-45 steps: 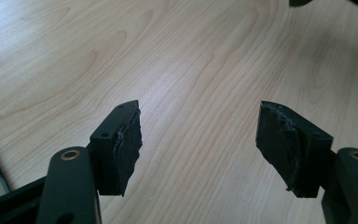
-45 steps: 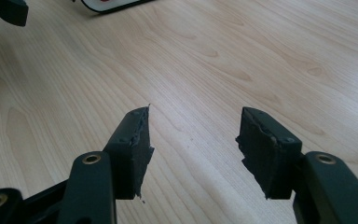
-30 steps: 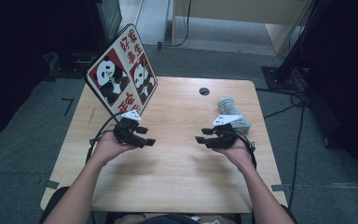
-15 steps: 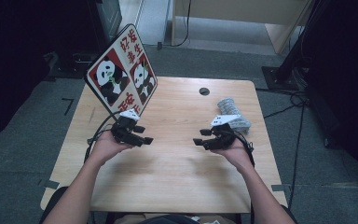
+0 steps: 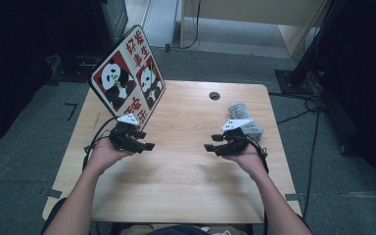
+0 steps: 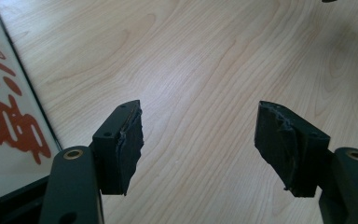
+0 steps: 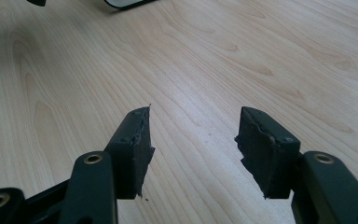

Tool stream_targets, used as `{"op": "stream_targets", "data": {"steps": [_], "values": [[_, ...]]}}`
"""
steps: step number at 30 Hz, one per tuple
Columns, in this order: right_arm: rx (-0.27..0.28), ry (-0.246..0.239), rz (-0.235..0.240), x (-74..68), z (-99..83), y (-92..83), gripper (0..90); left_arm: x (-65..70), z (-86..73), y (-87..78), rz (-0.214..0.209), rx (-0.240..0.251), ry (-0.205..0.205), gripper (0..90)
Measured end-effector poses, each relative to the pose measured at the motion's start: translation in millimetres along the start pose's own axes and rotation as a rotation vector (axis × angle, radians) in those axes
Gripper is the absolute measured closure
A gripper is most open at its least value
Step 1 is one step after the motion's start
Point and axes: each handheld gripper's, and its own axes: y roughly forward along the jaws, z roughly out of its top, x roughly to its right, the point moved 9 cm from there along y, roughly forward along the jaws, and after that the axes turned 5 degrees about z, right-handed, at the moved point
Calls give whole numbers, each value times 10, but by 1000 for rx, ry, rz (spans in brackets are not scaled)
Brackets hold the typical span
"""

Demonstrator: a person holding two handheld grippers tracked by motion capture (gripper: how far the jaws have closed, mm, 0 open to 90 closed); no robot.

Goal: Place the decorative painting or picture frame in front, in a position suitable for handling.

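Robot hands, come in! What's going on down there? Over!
Left gripper open, empty; right gripper open, empty, jaws just been opening. Panda board by the left, grey bundle by the right, neither gripped. Table between them bare.

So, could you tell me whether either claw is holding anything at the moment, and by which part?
Nothing is held. The left claw and the right claw both stand open over the bare table, with nothing between their jaws.

Tongs (image 6: 200,149) agape over table (image 6: 205,60); sign (image 6: 4,116) alongside.

bare tabletop (image 5: 186,186) ahead, panda sign (image 5: 127,78) blocking far-left
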Motion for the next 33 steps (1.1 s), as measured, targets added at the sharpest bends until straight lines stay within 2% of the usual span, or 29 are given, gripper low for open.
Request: {"op": "stream_targets", "data": {"steps": [4,10,15,21,27,33], "values": [[-1,3,-2,30,4,-10,446,0,-17,-57,3,10,-3,323],[-7,7,-7,75,8,3,446,-21,-95,-126,4,-4,0,346],[-15,17,-4,95,10,19,446,-79,-118,-215,21,27,-25,338],[-10,22,3,93,28,28,447,-158,-154,-336,34,21,-58,359],[-16,22,4,89,21,34,447,-272,-179,-469,49,49,-98,366],[-18,22,4,91,17,31,448,-347,-225,-588,69,59,-114,371]]}}
